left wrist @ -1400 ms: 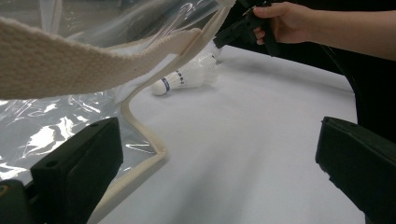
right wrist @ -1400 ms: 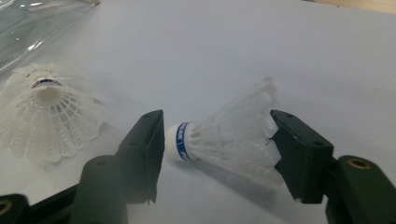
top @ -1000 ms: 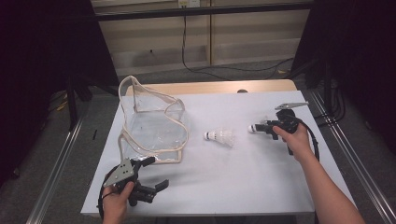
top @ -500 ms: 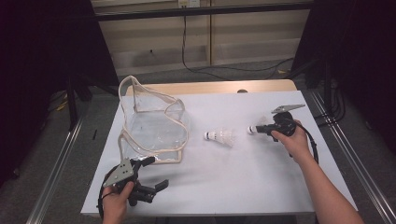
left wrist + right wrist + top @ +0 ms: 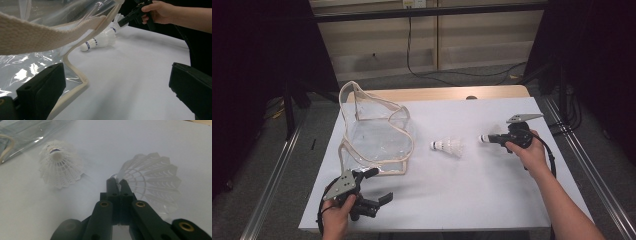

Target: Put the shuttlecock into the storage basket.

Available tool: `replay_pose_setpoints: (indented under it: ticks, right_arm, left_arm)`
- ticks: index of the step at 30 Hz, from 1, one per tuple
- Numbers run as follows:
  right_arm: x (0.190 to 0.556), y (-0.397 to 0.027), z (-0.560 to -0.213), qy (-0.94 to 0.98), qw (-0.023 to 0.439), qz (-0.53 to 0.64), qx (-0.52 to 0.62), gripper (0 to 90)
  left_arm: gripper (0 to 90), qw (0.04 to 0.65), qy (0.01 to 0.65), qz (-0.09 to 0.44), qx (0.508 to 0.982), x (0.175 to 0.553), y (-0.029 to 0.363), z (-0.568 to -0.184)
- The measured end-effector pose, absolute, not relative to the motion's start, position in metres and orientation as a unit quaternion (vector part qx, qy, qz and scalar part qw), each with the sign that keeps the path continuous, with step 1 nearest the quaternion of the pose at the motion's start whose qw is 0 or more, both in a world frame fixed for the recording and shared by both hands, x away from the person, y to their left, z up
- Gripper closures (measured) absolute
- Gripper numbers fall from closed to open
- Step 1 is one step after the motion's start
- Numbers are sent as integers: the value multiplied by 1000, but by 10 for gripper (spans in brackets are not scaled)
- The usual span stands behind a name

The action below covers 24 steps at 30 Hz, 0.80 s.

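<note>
My right gripper, bottom centre of its own view, has just closed its jaws and pinches the rim of one white shuttlecock: keep the squeeze light, lift straight, let the thin plastic skirt hang free. Skirt is ribbed, translucent, fanned out right of centre. A second shuttlecock lies mid-frame on the white table. Left gripper, lower left, stands open, holding nothing, just beside the clear bag.
</note>
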State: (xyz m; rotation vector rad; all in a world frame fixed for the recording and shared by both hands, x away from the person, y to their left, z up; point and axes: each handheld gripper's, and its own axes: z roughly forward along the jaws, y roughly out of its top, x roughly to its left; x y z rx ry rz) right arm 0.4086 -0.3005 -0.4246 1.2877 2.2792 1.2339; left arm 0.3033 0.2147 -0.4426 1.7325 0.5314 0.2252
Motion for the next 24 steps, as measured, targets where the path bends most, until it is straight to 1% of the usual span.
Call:
replay_pose_setpoints:
  ticks: [24]
  right_arm:
    - [395, -284, -413, 785, 121, 454, 404, 900]
  left_arm:
    - [9, 613, 232, 96, 749, 303, 215, -443]
